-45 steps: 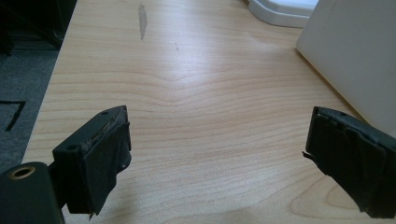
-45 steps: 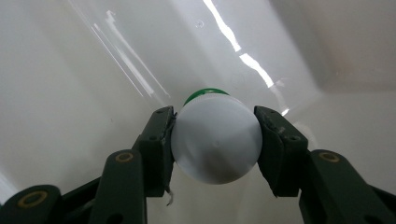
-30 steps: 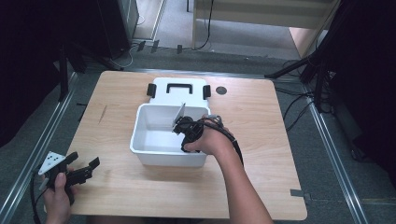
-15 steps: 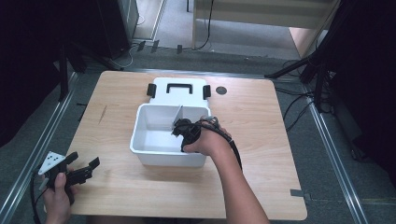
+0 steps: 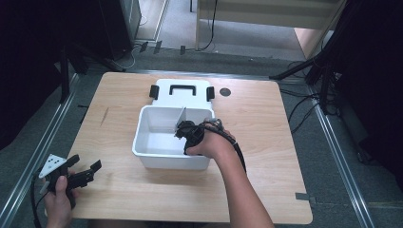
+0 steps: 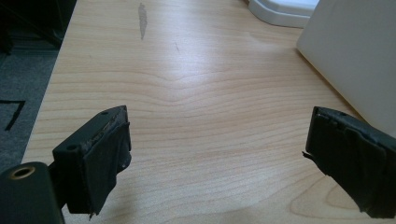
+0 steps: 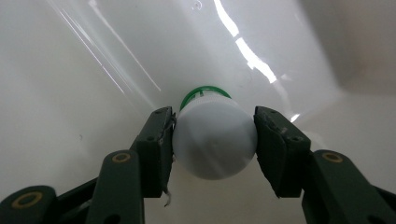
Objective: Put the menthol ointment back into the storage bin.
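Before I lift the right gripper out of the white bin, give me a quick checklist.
1. Right gripper jaws closed on both sides of the small white bottle with a green ring: ok.
2. Bottle centred between the pads: ok.
3. Bottle's contact with the floor of the white plastic bin: cannot tell.
4. Grey divider upright, beside the gripper: ok.
5. Left gripper open over the wooden table, apart from the bin: ok.

Even overhead light is falling on the tabletop (image 5: 266, 123), while the floor and corners around it are sinking into deep shadow. In the right gripper view, bright glare streaks are running across the glossy wall of the white bin (image 7: 140, 42), and the white bottle (image 7: 214, 137) is looking soft and washed out. In the left gripper view, a pale sheen is lying on the wood, and the near fingers (image 6: 100, 158) are blurring slightly
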